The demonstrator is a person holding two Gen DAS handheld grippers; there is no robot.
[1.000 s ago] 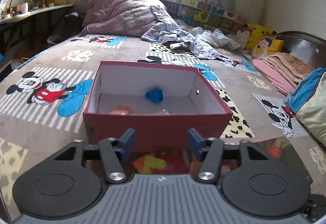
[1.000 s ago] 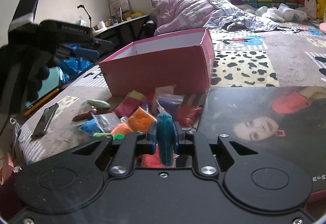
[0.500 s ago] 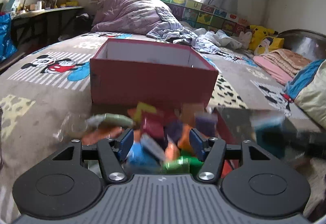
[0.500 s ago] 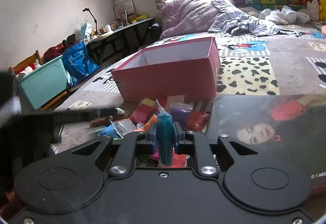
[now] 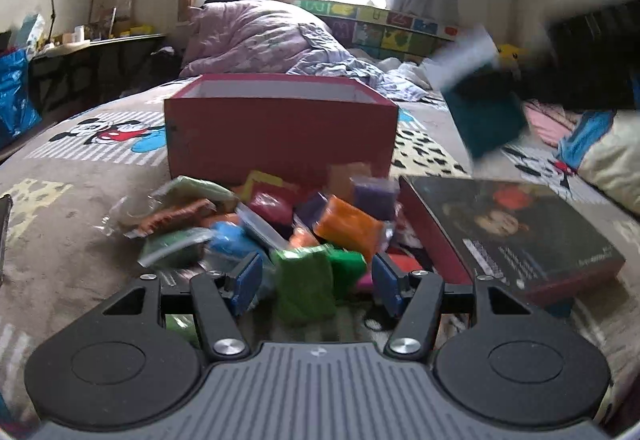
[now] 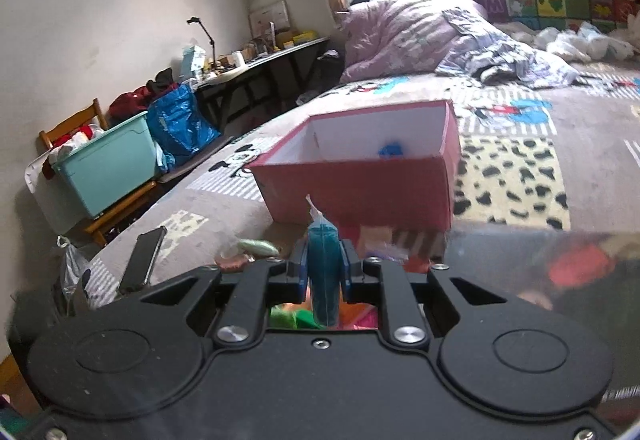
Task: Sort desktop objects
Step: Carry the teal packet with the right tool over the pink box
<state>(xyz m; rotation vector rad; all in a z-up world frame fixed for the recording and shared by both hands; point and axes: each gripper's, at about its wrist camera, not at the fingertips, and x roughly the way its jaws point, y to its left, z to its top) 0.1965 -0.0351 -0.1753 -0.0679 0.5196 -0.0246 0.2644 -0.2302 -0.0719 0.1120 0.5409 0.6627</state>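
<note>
A pile of coloured clay packets lies on the bed in front of an open red box. My left gripper is open, low over the pile, with a green packet between its fingers, not clamped. My right gripper is shut on a teal packet and is raised. It shows blurred in the left wrist view, up right of the box. The box holds a blue piece.
A dark lid with a portrait lies right of the pile. A phone lies on the bed at the left. A teal bin and blue bag stand beside the bed. Pillows lie at the right.
My left gripper has dropped from over the box down to the pile, still open. My right gripper has risen with the teal packet, toward the box.
</note>
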